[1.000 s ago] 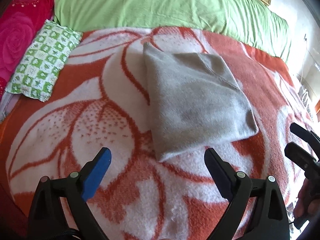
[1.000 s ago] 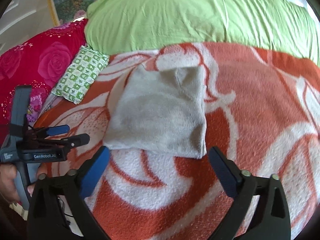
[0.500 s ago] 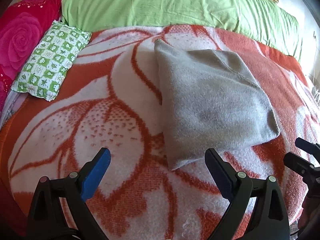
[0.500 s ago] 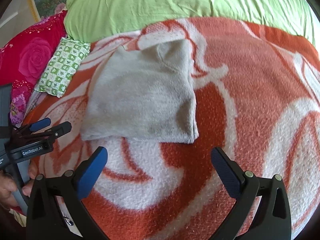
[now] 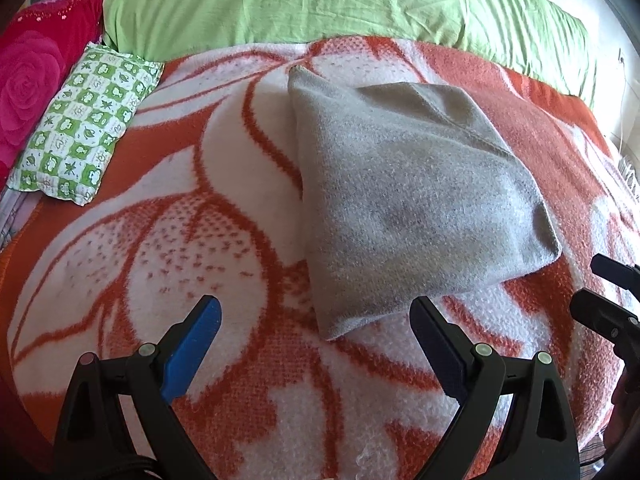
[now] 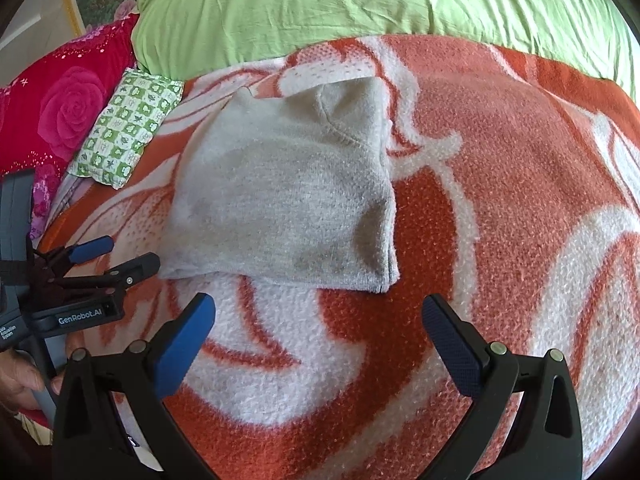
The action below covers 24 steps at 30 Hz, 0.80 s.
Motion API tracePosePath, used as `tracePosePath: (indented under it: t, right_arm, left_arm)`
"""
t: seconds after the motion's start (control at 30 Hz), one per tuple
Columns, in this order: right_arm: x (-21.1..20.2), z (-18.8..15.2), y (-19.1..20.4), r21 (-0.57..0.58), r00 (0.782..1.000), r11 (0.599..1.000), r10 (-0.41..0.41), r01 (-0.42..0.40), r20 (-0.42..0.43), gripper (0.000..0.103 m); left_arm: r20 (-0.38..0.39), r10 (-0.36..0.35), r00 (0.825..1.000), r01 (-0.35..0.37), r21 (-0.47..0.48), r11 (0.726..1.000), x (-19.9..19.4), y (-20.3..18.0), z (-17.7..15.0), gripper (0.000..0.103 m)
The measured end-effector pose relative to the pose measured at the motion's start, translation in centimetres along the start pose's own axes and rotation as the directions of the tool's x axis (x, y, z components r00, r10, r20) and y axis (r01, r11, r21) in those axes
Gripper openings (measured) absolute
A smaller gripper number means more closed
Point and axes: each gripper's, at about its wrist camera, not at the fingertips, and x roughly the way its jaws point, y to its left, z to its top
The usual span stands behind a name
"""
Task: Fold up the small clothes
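A grey knitted garment (image 5: 412, 200) lies folded into a flat, roughly square packet on the orange-and-white flowered blanket (image 5: 160, 240), and everything else is placed here relative to it. A stitched seam runs slantwise across its top layer, and its layered edges are stacked at the near right corner in the right wrist view (image 6: 280, 200). Beyond the garment, a green sheet (image 5: 320, 4) covers the far end of the bed. To the garment's left, well apart from it, a small green-and-white checked pillow (image 5: 84, 124) rests on the blanket's edge, and past that lies a red cloth with pink roses (image 5: 28, 80). The left gripper (image 5: 316, 332) hangs just in front of the garment's near left corner, its blue-padded jaws spread wide with nothing between them, not touching the cloth. The right gripper (image 6: 320, 324) hangs just in front of the garment's near edge, jaws equally wide apart and empty. Seen from the right wrist camera, the left gripper's tips sit right beside the garment's near left corner.
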Motion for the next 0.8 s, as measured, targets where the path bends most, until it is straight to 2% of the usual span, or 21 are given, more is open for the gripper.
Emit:
tracePosePath:
  t: [0.4,0.8]
  right_arm:
    - [-0.6,0.2,0.6,0.004,1.000,1.000,0.009,-0.010,0.024,0.103]
    - [-1.0,0.1,0.9,0.000,0.999,1.000,0.018,-0.018,0.035,0.103]
  left_arm:
    - [0.005,-0.021,1.000,0.021,0.030,0.999,-0.6,-0.5,-0.2,0.096]
    - [0.016,-0.011,1.000,0.010,0.018,1.000,-1.3,-0.6,-0.1,0.096]
